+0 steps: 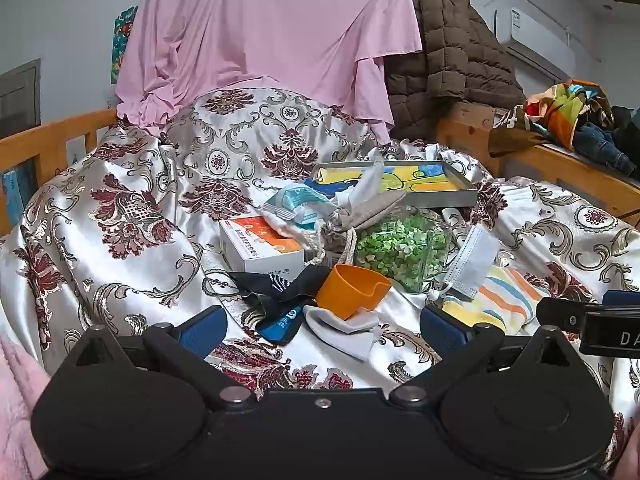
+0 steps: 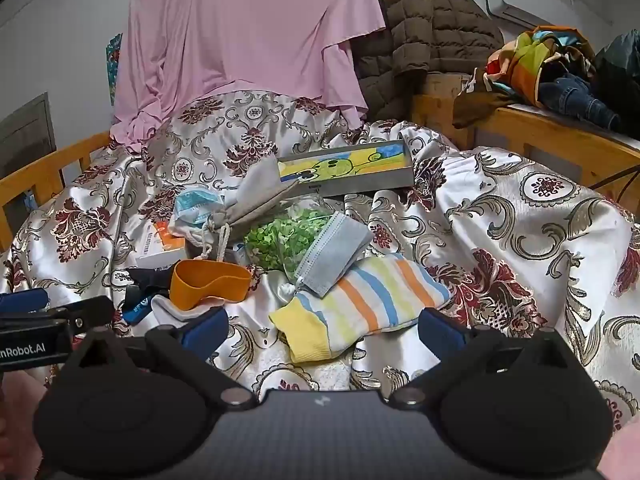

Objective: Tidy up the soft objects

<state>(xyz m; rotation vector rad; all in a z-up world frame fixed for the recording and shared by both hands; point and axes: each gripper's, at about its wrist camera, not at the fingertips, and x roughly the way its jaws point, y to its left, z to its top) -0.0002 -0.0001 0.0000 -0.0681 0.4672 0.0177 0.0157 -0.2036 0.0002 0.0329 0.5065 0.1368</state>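
Note:
A pile of small things lies on the floral satin bedspread [image 1: 132, 208]. My left gripper [image 1: 324, 328] stands open just short of a pale grey sock [image 1: 344, 330] and a dark sock [image 1: 276, 292], with an orange cup [image 1: 352, 290] behind them. My right gripper [image 2: 324, 332] is open too, its fingers either side of a striped sock [image 2: 360, 300] and not touching it. A grey face mask [image 2: 336, 256] lies partly on that sock. Behind are a bag of green bits [image 2: 280, 240], a grey drawstring pouch [image 2: 248, 208] and a metal tray [image 2: 348, 184] holding a cartoon cloth.
A white and orange box [image 1: 260, 248] and a packet of masks [image 1: 296, 204] lie left of the pile. A pink sheet [image 1: 260, 40] and a brown quilted coat [image 1: 448, 52] hang behind. Wooden bed rails [image 1: 52, 140] run along both sides; clothes [image 2: 560, 68] are heaped on the right ledge.

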